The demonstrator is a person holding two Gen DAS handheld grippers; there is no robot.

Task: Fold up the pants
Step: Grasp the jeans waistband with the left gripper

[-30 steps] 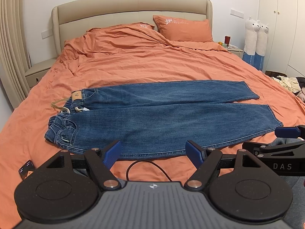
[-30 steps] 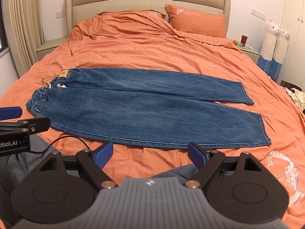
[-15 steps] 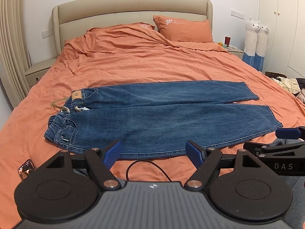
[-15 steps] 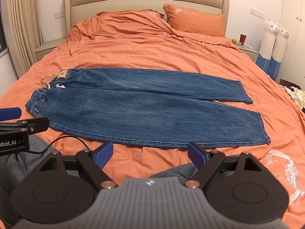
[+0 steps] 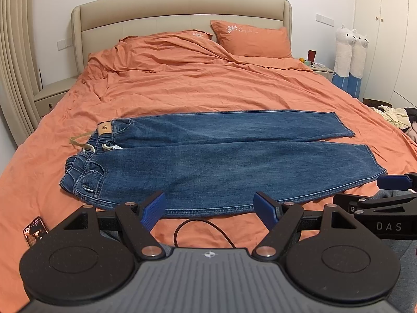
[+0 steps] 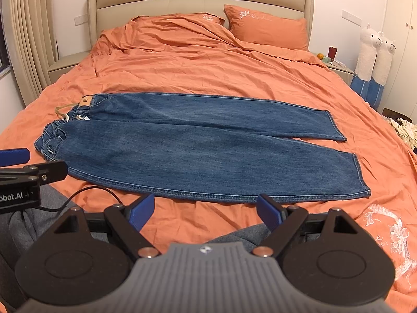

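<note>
Blue jeans (image 5: 221, 156) lie flat across the orange bed (image 5: 208, 83), waistband (image 5: 86, 156) at the left, leg hems at the right. They also show in the right wrist view (image 6: 203, 146). My left gripper (image 5: 209, 208) is open and empty, just short of the near leg's edge. My right gripper (image 6: 204, 210) is open and empty, also short of the near edge. Each gripper shows at the side of the other's view: the right one (image 5: 385, 198) and the left one (image 6: 23, 172).
A phone (image 5: 35, 230) lies on the bed near the left front. A black cable (image 5: 200, 228) loops on the cover before the jeans. Pillows (image 5: 250, 39) and headboard at the back. Nightstand (image 6: 336, 65), plush llamas (image 6: 375, 60) and floor clothes (image 5: 391, 113) at the right.
Both views have shifted only slightly. The jeans lie as before and both grippers stay open.
</note>
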